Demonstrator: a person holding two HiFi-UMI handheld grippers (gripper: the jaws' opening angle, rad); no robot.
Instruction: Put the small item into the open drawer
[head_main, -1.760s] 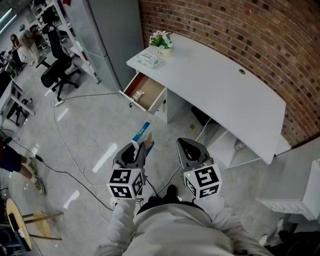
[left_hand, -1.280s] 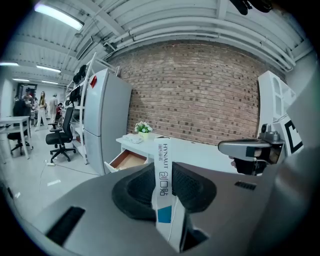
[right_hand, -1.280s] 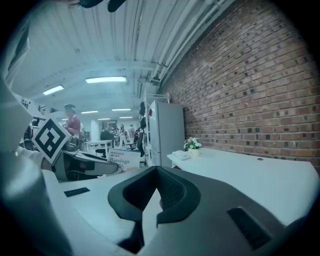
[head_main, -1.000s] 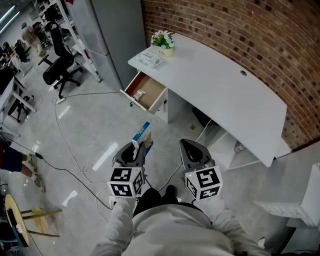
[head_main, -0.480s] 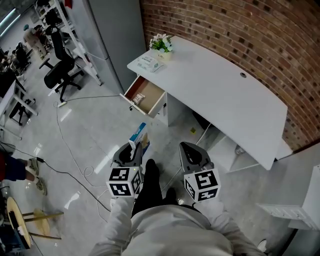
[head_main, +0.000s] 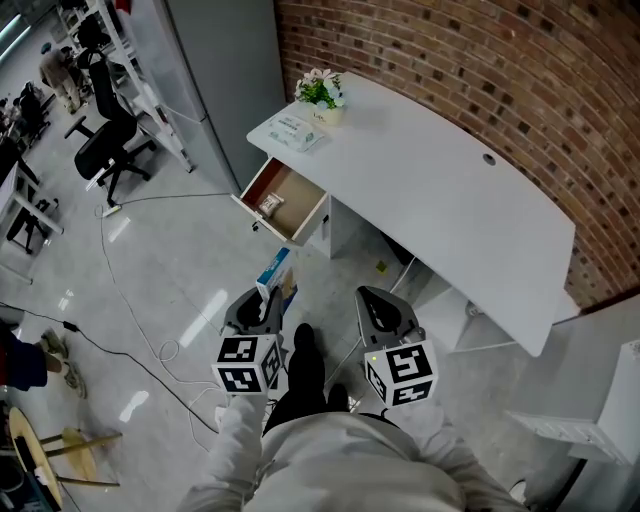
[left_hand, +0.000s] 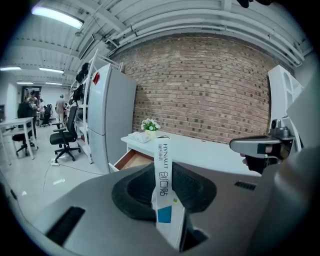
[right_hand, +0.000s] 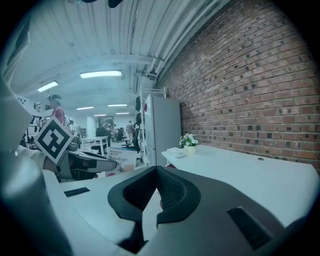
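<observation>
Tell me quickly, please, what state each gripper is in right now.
Left gripper: closed on the small bandage box.
Right gripper: closed, nothing between its jaws.

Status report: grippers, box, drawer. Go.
Left gripper shut on bandage box. Right gripper shut, empty. Drawer open ahead, one packet inside; box not there yet.

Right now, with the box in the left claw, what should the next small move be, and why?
Probably carry the box forward toward the open drawer: the left claw grips it, but the drawer is some way ahead.
</observation>
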